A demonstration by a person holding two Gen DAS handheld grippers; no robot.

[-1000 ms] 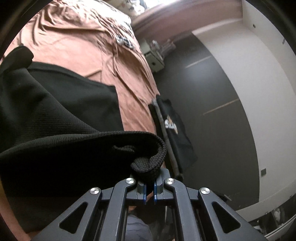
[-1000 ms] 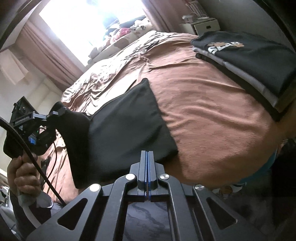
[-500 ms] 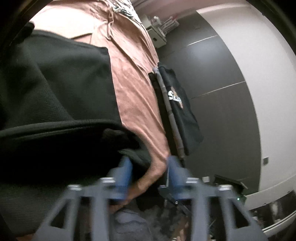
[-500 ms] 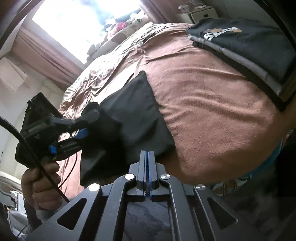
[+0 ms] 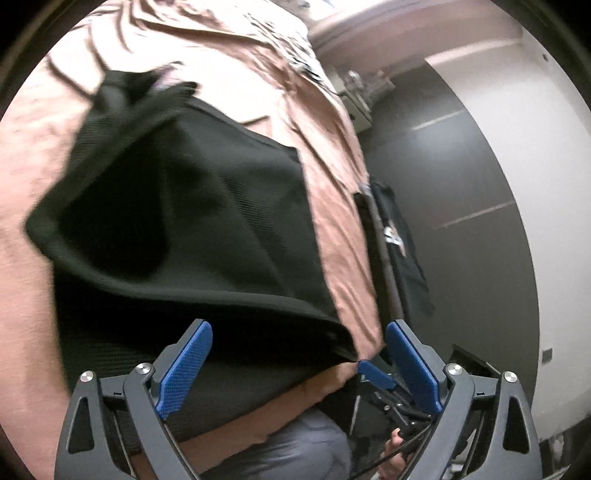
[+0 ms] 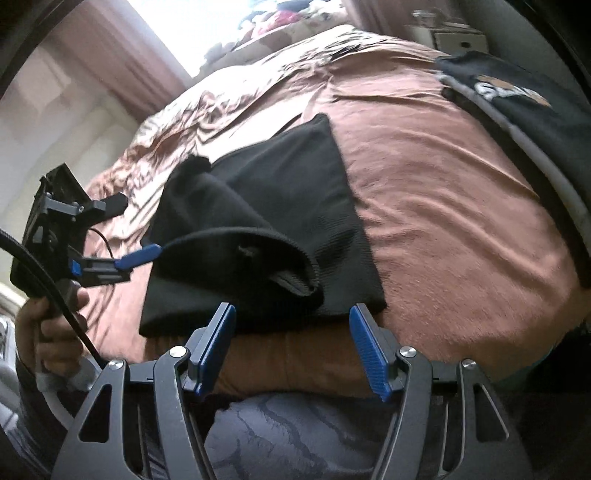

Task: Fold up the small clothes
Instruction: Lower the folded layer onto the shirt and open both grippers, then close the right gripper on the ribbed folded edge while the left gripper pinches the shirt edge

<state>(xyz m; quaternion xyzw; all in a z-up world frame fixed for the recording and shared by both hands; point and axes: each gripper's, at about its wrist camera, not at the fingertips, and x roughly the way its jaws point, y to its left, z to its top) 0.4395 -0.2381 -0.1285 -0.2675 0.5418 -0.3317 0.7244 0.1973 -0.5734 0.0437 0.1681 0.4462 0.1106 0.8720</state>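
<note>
Person's hand (image 6: 51, 325): at the far left of the right wrist view, it gripped the handle of the left gripper (image 6: 138, 256), with a black cable running down past it.
Left gripper: its jaws were opening and stood wide apart; one blue pad (image 5: 184, 369) lay over the near edge of the black garment (image 5: 192, 229) and the other off the near edge of the bed (image 6: 443, 221). Nothing was clamped; the cloth's folded hem lay between the pads without being pressed.
Black garment: it lay on the brown bedspread close to the bed's near edge, partly folded, with one layer doubled over toward that edge and a loose corner bunched on the far side.
Right gripper (image 6: 291, 350): its jaws were opening, the blue pads apart just short of the garment's near edge; only the bed's edge showed between them, and they held nothing.
Folded stack (image 6: 524, 107): dark clothes, the top one bearing a printed logo, sat at the bed's right edge, well apart from the black garment.
Nightstand (image 6: 450, 35): pale, beyond the bed's far right corner.
</note>
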